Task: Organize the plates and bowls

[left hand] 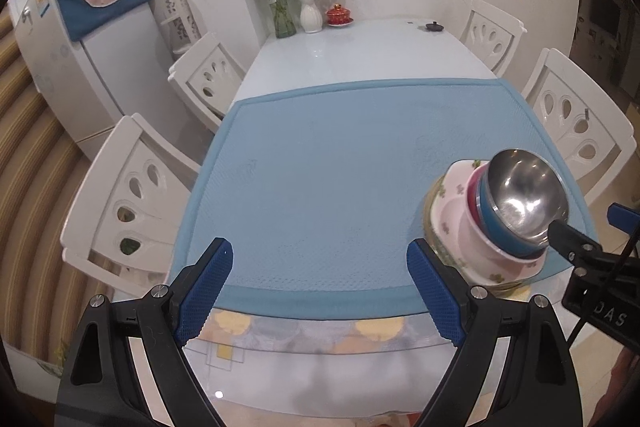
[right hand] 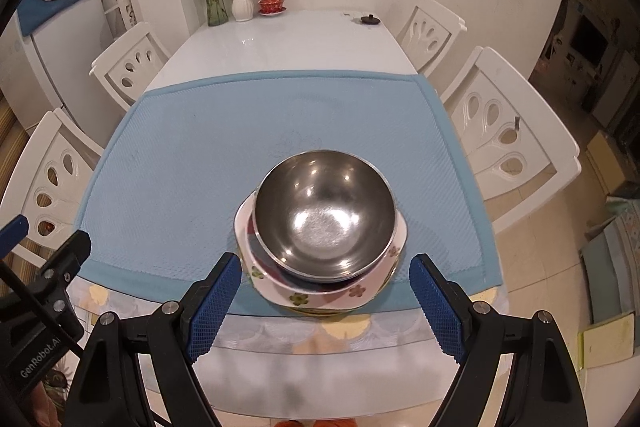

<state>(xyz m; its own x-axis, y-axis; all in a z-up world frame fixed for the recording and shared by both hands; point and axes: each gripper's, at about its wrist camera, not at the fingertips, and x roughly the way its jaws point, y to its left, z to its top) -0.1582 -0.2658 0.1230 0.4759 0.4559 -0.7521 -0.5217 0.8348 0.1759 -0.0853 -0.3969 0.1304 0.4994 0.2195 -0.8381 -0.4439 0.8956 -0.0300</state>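
Observation:
A stack of dishes stands on the blue mat (right hand: pixel 180 163) near the table's front edge. A steel bowl (right hand: pixel 324 211) with a blue outside (left hand: pixel 496 227) sits on top, nested in a pink floral bowl (right hand: pixel 316 293), over a green-patterned plate (left hand: pixel 440 247). My right gripper (right hand: pixel 326 287) is open, just in front of the stack, one finger either side. My left gripper (left hand: pixel 320 267) is open and empty, left of the stack (left hand: pixel 500 219), over the mat (left hand: pixel 312 167). The right gripper's body shows at the left wrist view's right edge (left hand: pixel 592 267).
White chairs (left hand: pixel 132 195) (right hand: pixel 512 131) stand along both sides of the table. Flower vases (right hand: pixel 242 3), a red lidded cup (right hand: pixel 272 5) and a small dark lid (right hand: pixel 369 19) sit at the far end. A fridge (left hand: pixel 92 59) stands at left.

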